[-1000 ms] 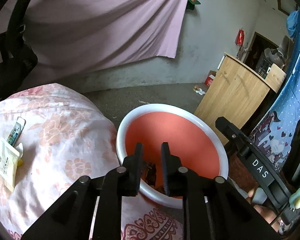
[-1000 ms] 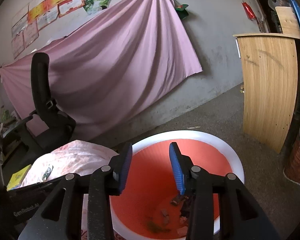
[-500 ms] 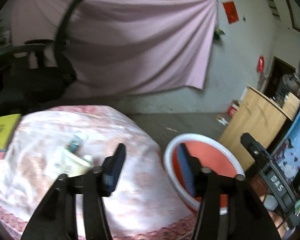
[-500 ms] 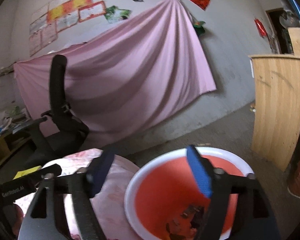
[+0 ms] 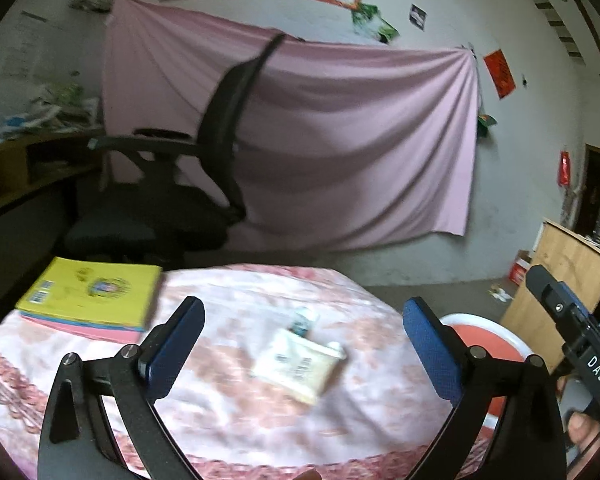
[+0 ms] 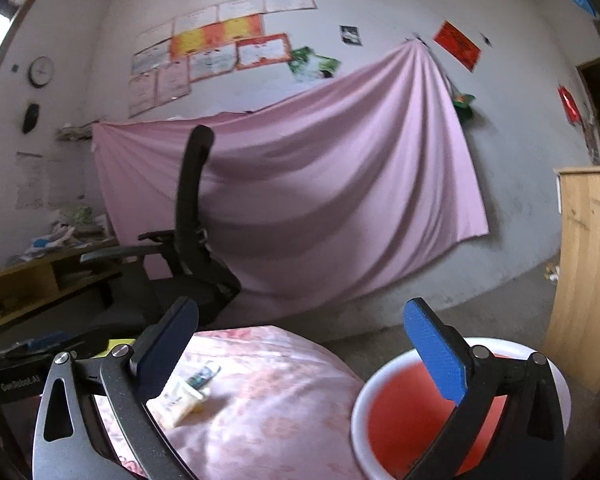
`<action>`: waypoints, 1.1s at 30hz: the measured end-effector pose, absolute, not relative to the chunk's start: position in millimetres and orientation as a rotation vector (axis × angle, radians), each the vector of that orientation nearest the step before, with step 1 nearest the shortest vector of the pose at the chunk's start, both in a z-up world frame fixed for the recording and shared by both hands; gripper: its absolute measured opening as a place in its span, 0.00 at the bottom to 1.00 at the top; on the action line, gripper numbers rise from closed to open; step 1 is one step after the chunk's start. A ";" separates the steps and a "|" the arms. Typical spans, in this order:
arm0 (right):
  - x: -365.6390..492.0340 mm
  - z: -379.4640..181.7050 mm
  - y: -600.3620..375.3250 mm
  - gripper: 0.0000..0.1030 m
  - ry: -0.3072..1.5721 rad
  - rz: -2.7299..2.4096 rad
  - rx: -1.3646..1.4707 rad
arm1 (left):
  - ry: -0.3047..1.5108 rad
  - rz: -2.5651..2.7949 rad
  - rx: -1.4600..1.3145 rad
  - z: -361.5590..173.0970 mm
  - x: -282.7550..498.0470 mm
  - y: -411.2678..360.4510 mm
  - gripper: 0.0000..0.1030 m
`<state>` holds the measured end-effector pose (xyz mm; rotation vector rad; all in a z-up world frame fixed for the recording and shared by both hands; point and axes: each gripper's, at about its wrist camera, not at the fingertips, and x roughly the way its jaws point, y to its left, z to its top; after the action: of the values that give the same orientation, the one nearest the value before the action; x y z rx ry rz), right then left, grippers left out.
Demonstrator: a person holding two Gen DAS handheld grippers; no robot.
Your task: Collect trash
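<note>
We find the left gripper spread wide, its jaws having just been opening, with nothing between the blue pads; it hangs above the table, which is draped in a pink floral cloth. On that cloth, framed between the fingers, lies the trash — a cream-coloured sachet with dark print, and touching its far edge a small tube-like wrapper, blurred, so we cannot read its markings. A yellow book rests on the table's far left corner, well apart from both. The right gripper is likewise released, its jaws having just been opening and holding nothing. In its view the same sachet and wrapper lie just behind the left finger, while the red basin with a white rim stands beside the table at lower right, partly behind the right finger. A black office chair stands behind the table, before a pink sheet hung on the wall.
</note>
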<state>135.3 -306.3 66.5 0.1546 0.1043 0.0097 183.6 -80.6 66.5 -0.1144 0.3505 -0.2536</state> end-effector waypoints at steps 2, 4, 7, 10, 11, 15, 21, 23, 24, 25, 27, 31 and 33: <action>135.2 66.9 -297.6 1.00 0.092 0.019 0.137 | 0.326 -0.223 -0.110 67.3 178.9 -70.7 0.95; 135.5 67.2 -290.3 1.00 0.084 0.027 0.124 | 0.307 -0.201 -0.109 67.4 177.2 -62.2 0.95; 138.2 66.1 -279.9 1.00 0.079 0.040 0.099 | 0.283 -0.176 -0.097 65.3 174.3 -49.0 0.95; 142.0 64.9 -270.1 1.00 0.086 0.048 0.078 | 0.272 -0.158 -0.075 59.2 175.4 -41.1 0.95; 144.5 64.0 -266.2 1.00 0.090 0.055 0.069 | 0.268 -0.153 -0.066 57.3 174.7 -38.6 0.95; 149.9 60.2 -251.2 1.00 0.107 0.074 0.023 | 0.266 -0.141 -0.032 48.5 177.8 -32.8 0.95; 161.0 54.8 -235.4 1.00 0.156 0.094 -0.041 | 0.309 -0.152 -0.023 38.2 189.9 -31.2 0.94; 167.9 52.7 -234.9 1.00 0.192 0.098 -0.036 | 0.340 -0.163 -0.019 34.7 196.7 -32.1 0.94; 170.9 51.7 -235.9 1.00 0.209 0.102 -0.029 | 0.358 -0.172 -0.018 33.0 200.1 -33.5 0.94; 175.1 50.7 -237.0 0.99 0.230 0.106 -0.020 | 0.380 -0.181 -0.013 31.3 203.8 -35.6 0.94; 182.5 47.7 -239.6 0.90 0.273 0.120 -0.003 | 0.423 -0.199 -0.004 27.3 211.4 -38.3 0.93; 198.9 39.1 -240.9 0.81 0.372 0.139 0.015 | 0.525 -0.257 0.014 18.5 228.4 -46.5 0.76; 206.3 35.4 -240.1 0.75 0.418 0.142 0.012 | 0.583 -0.294 0.025 12.8 237.0 -52.6 0.71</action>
<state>206.3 -240.1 35.4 0.0121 0.4179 0.1418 237.0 -52.6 12.8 0.0252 0.5833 -0.2940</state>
